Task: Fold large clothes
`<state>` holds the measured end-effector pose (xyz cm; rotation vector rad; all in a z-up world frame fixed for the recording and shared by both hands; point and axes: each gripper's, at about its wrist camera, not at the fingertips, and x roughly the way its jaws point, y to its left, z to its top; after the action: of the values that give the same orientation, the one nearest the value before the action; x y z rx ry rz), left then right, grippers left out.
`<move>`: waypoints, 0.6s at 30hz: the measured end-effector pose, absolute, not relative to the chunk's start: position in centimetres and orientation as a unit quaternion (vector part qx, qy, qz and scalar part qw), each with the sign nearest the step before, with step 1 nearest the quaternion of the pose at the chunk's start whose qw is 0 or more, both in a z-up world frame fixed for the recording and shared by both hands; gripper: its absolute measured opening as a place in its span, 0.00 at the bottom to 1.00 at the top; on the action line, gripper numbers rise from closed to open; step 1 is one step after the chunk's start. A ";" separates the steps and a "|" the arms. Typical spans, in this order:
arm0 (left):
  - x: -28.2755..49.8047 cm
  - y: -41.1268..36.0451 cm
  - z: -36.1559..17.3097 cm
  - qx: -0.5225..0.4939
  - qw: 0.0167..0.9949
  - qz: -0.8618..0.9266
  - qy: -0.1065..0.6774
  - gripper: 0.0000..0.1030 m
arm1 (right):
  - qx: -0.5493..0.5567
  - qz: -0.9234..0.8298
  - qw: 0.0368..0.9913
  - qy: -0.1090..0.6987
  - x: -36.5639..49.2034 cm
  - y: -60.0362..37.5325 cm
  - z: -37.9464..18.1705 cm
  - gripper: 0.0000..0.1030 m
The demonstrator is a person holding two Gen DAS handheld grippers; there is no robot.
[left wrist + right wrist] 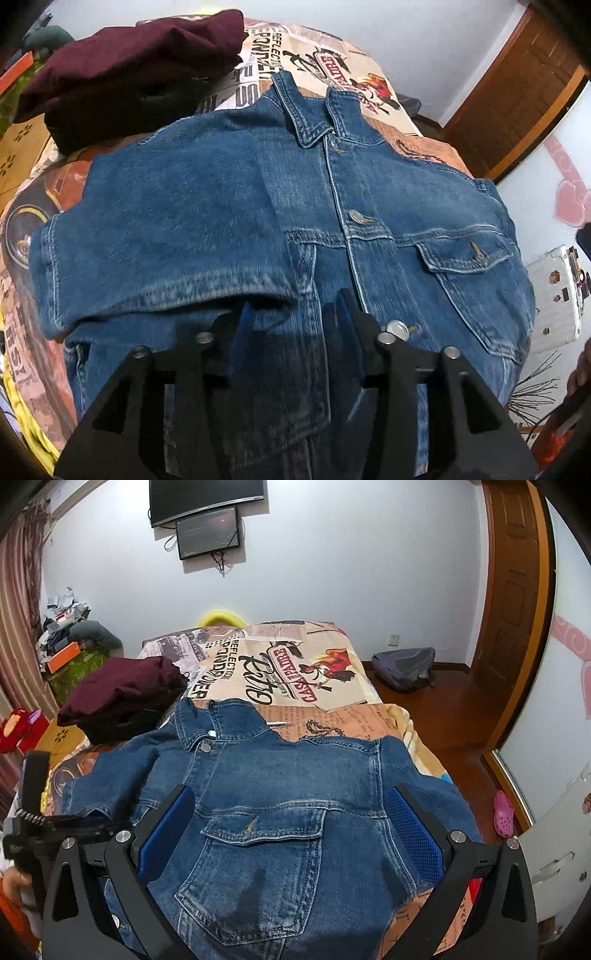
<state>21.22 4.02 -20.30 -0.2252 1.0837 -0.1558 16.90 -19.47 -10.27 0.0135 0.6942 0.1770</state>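
Observation:
A blue denim jacket (280, 206) lies front up on the bed, collar at the far end, its left sleeve folded across the chest. It also shows in the right wrist view (280, 786). My left gripper (293, 314) hovers low over the jacket's lower front, beside the button placket, jaws partly open with nothing between them. My right gripper (290, 819) is wide open above the chest pocket (262, 830) on the jacket's right side, empty. The left gripper's body (33, 805) shows at the left edge of the right wrist view.
A folded maroon garment (122, 694) lies on the bed's far left. The printed bedspread (295, 664) covers the bed. A backpack (404, 666) lies on the wooden floor, a pink shoe (503, 812) near the door at right.

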 end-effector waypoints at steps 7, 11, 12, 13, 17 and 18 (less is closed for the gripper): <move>18.7 8.8 -15.9 -0.154 0.869 -0.049 0.467 0.60 | 0.002 0.091 0.935 0.343 17.1 -18.9 -10.6 1.00; 17.2 13.2 -15.2 -0.193 0.883 0.012 0.429 0.84 | -0.003 0.095 0.933 0.346 17.2 -18.3 -10.8 1.00; 16.8 14.8 -15.6 -0.211 0.879 0.035 0.426 0.84 | -0.004 0.097 0.933 0.347 17.2 -18.2 -10.9 1.00; 16.5 16.4 -16.4 -0.234 0.870 0.053 0.430 0.84 | -0.005 0.098 0.932 0.349 17.2 -18.0 -11.0 1.00; 15.3 21.6 -19.6 -0.340 0.825 0.083 0.443 0.84 | -0.020 0.098 0.931 0.350 17.2 -17.3 -11.2 1.00; 14.9 22.9 -20.7 -0.370 0.809 0.089 0.447 0.84 | -0.025 0.098 0.931 0.350 17.2 -17.1 -11.2 1.00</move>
<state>14.90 22.89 -20.74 -0.7916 0.9558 0.1895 17.21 -17.11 -11.22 -0.0512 0.7156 0.2010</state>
